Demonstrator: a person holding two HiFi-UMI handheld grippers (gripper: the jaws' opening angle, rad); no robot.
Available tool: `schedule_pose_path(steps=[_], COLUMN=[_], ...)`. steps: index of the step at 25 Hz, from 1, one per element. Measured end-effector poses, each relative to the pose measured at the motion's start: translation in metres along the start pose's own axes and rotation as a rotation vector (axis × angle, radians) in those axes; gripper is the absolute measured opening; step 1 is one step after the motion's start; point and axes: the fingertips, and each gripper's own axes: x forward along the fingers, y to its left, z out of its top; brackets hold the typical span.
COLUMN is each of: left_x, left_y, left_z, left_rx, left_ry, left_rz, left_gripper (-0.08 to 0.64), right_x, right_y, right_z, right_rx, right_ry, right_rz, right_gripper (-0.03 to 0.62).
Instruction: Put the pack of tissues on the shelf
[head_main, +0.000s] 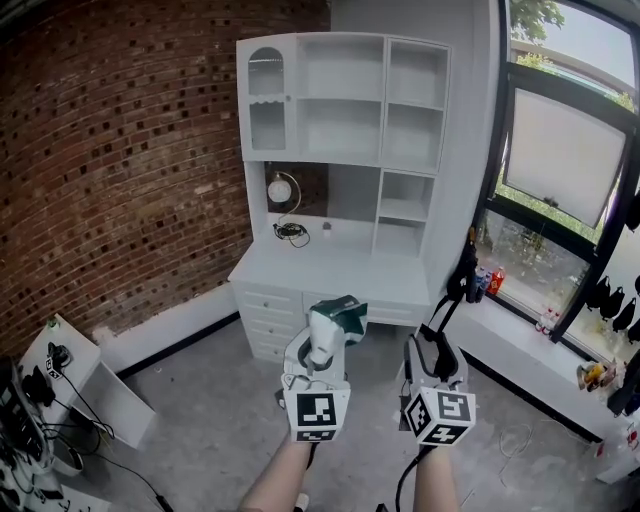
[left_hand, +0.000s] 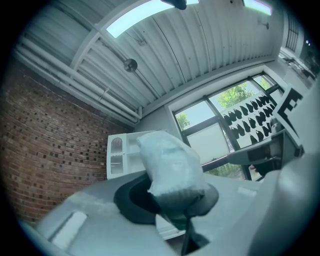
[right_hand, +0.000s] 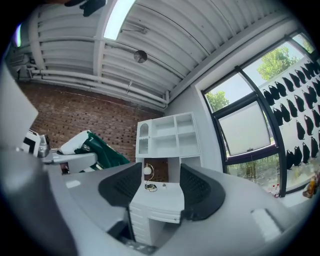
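Note:
The pack of tissues (head_main: 337, 318), white with a dark green end, stands up between the jaws of my left gripper (head_main: 325, 338), which is shut on it. In the left gripper view the pack (left_hand: 169, 167) fills the middle, clamped between the dark pads (left_hand: 131, 202). My right gripper (head_main: 438, 348) hangs beside it on the right, open, with nothing between its fingers. Through the right gripper's (right_hand: 162, 190) gap I see the white shelf unit (right_hand: 170, 135), and the pack (right_hand: 95, 149) at the left. The shelf unit (head_main: 345, 100) stands ahead against the wall, its open compartments bare.
Below the shelves is a white desk top (head_main: 345, 275) with drawers, a small round lamp (head_main: 280, 188) and a cable on it. A brick wall is to the left, a window sill with bottles (head_main: 488, 282) to the right. A small white table (head_main: 75, 365) with cables stands at the left.

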Motion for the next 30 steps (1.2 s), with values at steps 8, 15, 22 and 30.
schedule_pose_path(steps=[8,15,22,30], left_x=[0.041,0.092,0.132,0.157], left_y=[0.030,0.064,0.088,0.095], left_z=[-0.024,-0.036,-0.043,-0.065], left_rx=[-0.021,-0.048,-0.056,-0.077], left_ry=[-0.006,-0.054,-0.081,-0.061], left_rz=[-0.013,-0.054,-0.119,-0.108], left_gripper=[0.105,0.104,0.104,0.104], right_x=[0.053,0.103,0.142,0.168], right_y=[0.006,0.014,0.018,0.012], right_z=[-0.017,-0.019,-0.015,-0.034], right_rx=[-0.006,-0.032,-0.045,-0.049], right_ry=[0.020,-0.002,-0.018,0.014], right_rz=[-0.015,-0.068,-0.137,-0.131], right_gripper=[0.245,0.244,0.244,0.245])
